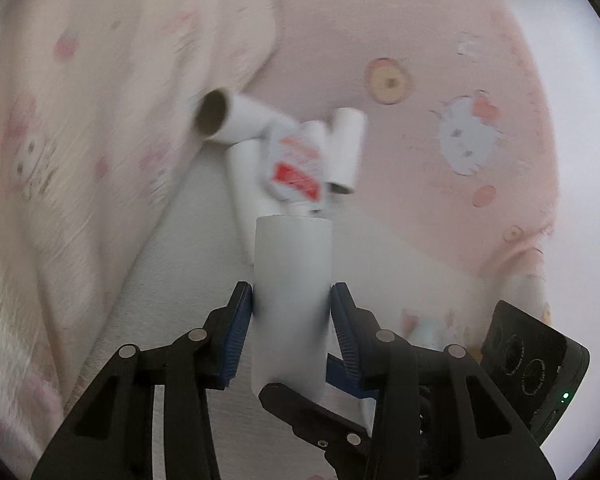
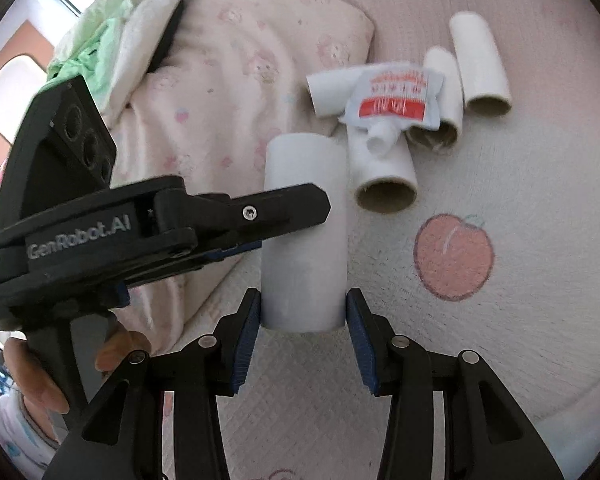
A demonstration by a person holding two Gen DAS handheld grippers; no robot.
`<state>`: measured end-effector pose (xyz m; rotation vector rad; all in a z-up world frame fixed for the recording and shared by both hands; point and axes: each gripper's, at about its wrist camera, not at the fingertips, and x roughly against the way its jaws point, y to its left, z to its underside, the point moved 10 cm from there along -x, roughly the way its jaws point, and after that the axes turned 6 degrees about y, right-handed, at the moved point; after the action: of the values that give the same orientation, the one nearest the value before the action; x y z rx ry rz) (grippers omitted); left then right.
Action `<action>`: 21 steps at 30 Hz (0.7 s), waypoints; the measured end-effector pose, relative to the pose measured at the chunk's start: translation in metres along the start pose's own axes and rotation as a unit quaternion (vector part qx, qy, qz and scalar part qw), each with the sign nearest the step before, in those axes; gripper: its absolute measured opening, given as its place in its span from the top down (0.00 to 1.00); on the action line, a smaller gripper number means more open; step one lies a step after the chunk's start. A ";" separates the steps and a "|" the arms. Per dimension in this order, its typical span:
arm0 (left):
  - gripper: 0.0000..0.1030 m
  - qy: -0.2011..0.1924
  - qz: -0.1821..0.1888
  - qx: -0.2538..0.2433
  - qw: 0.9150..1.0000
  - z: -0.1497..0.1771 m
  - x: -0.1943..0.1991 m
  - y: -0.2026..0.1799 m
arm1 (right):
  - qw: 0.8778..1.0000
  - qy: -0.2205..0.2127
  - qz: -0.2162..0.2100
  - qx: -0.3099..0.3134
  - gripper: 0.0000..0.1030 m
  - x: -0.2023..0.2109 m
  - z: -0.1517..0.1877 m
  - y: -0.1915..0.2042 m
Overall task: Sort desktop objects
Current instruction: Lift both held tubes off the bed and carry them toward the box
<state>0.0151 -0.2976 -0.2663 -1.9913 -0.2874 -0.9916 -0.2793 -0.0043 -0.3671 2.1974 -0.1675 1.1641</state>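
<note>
The right wrist view shows a white cardboard tube [image 2: 305, 232] lying lengthwise between the blue pads [image 2: 247, 344] of the right gripper [image 2: 304, 322], its near end bracketed by them; the pads stand at the tube's sides, but whether they press on it cannot be told, as a thin gap may remain. The same tube [image 1: 292, 292] is seen in the left wrist view held between the fingertips of the left gripper [image 1: 291, 320], whose pads touch both sides, so it is judged to be clenched on the tube there. A hand-over or a two-gripper carry seems to be in hand. Beyond the tube, a small pile is seen: three more paper tubes [image 2: 480, 66] and a crumpled red-and-white sachet [image 2: 394, 98] resting across them, all on a pale quilted mat [image 2: 500, 360] printed with a peach. A pink patterned cushion [image 2: 240, 64] lies to the left. To do the step well, one grip should be made firm before the other is eased, and the thin cardboard should be squeezed lightly, since it is likely to be crushed. The tube should be set down beside the pile, parallel to its fellows, and the sachet should not be knocked.
</note>
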 end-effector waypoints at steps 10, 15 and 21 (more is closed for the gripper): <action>0.57 0.025 0.104 -0.024 0.994 0.021 0.001 -0.081 | 0.996 -0.079 0.045 -0.019 0.60 0.105 0.006 -0.025; 0.57 0.041 0.131 -0.062 0.989 0.038 -0.003 -0.126 | 0.991 -0.101 0.086 -0.036 0.60 0.144 0.026 -0.040; 0.57 0.036 0.151 -0.105 0.982 0.048 0.011 -0.170 | 0.983 -0.140 0.108 -0.048 0.60 0.196 0.045 -0.047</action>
<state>-0.0423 -0.1607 -0.1705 -2.1032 0.1632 -0.9231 -0.1119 0.0403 -0.2549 2.2891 -0.5808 0.9287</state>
